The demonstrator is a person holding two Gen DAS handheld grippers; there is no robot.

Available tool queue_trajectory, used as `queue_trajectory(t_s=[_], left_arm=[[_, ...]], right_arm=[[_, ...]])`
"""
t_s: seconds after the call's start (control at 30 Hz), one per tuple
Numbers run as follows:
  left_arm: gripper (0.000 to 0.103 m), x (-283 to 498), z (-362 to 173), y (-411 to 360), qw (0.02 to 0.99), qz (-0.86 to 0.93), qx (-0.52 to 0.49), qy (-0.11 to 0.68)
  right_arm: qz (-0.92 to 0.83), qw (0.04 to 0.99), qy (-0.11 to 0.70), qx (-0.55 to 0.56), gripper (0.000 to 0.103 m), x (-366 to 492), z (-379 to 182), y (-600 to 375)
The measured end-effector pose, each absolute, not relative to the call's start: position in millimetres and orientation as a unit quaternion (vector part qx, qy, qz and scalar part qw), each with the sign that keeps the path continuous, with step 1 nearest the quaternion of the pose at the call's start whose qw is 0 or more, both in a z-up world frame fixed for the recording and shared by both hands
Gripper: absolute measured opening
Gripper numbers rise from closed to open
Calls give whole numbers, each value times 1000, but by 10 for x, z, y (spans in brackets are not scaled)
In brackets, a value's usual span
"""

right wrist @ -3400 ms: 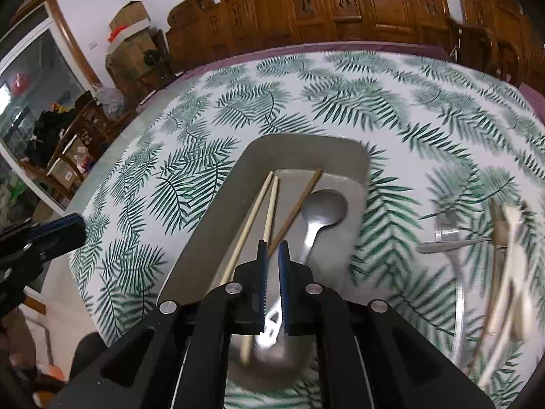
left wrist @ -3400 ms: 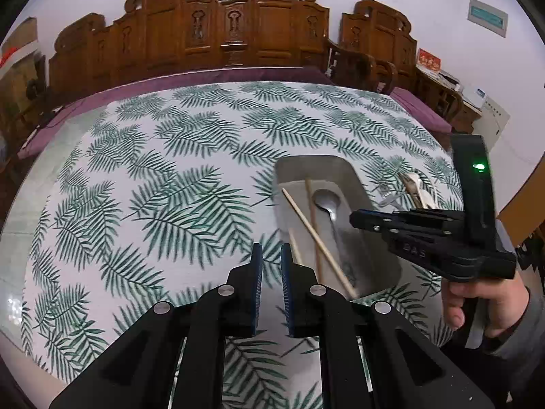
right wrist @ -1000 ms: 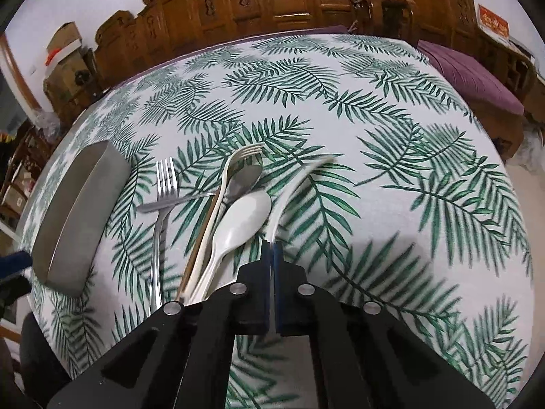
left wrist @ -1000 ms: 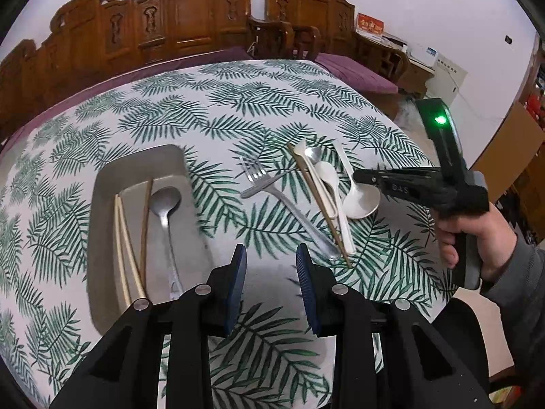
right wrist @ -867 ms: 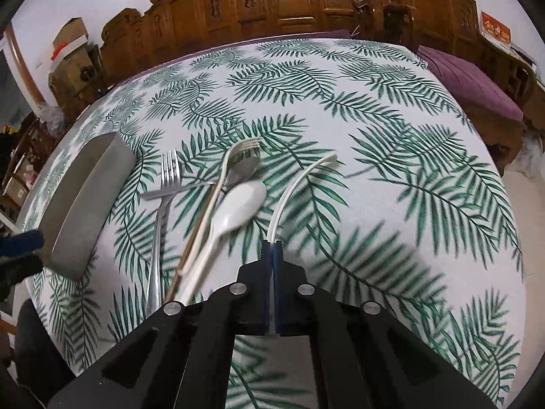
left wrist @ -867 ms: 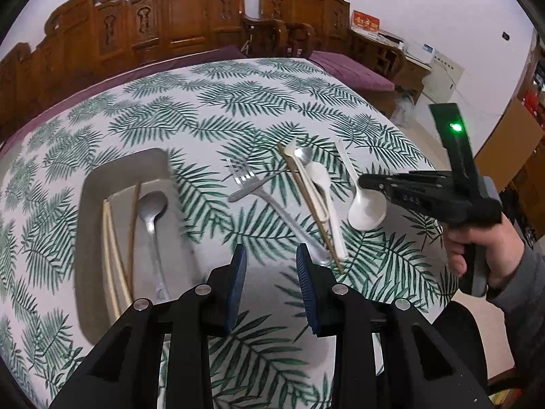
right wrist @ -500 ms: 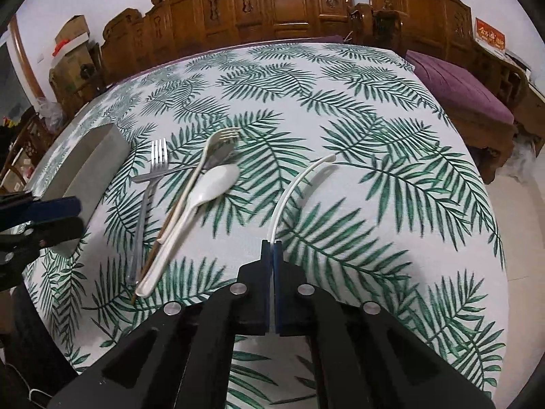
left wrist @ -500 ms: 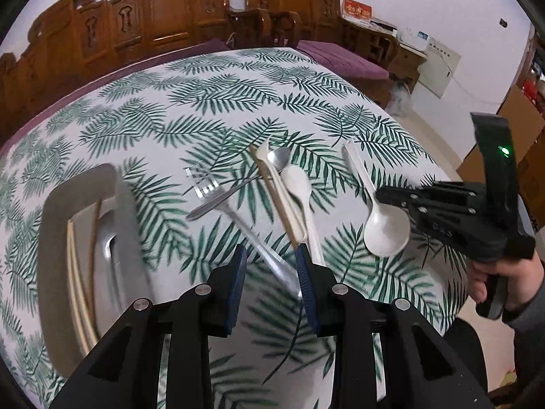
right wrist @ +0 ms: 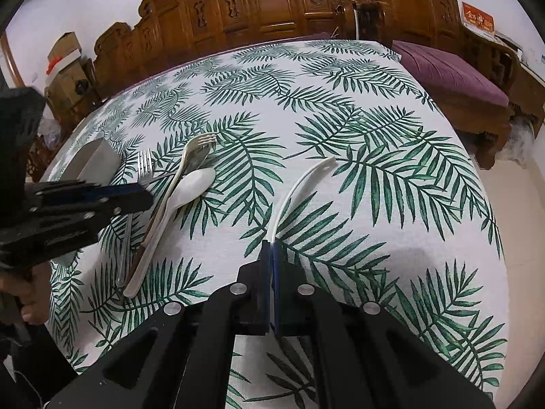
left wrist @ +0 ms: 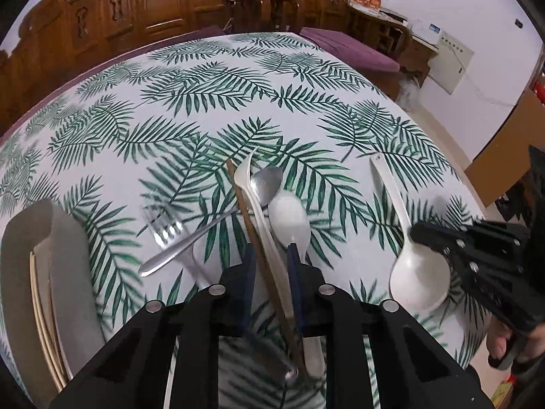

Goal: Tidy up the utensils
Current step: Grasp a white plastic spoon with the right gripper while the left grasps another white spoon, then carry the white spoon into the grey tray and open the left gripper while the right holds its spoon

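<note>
Left wrist view, left to right: grey tray [left wrist: 20,272] at the bench [left wrist: 211,109] edge, chopsticks [left wrist: 44,320] inside. Steel fork [left wrist: 163,228] and steel spoon [left wrist: 238,204] crossed on the cloth. My left tongs [left wrist: 270,272] narrow and closing around the brown chopstick [left wrist: 252,231] and white plastic fork [left wrist: 262,225]; pads not yet pressing. White spoon [left wrist: 289,218] just beside. Far right, my right tongs [left wrist: 429,235] clamped tight on the white soup spoon [left wrist: 415,279]; its handle [right wrist: 299,184] juts forward in the right wrist view.
</note>
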State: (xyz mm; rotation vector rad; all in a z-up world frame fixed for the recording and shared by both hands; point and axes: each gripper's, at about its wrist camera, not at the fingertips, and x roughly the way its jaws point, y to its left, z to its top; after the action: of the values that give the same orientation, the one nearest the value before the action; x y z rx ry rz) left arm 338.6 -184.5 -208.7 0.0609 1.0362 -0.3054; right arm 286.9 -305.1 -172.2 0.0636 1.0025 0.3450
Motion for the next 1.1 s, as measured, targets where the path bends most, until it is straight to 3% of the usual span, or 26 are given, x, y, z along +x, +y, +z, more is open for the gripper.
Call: queue_trajectory(t_s=[0.4,0.47,0.67,1.1], left_arm=[[14,3600,-2197,-1923,852,-127,35,507],[4,3599,-2195,-1929,851,-128,36,507],[1,3561,-2161,-1924,851,-128,44,507],[1,3448,-1960,-1860,860,-135,43,490]], right_arm=[[170,861,479,36,2,2862,-1735,-3031],[171,861,479,33,2,2857,-1730,-3018],[172,861,478,27,2,2839,-1717,-2983],[177,863,473,22,2,2816,-1648,-2924]])
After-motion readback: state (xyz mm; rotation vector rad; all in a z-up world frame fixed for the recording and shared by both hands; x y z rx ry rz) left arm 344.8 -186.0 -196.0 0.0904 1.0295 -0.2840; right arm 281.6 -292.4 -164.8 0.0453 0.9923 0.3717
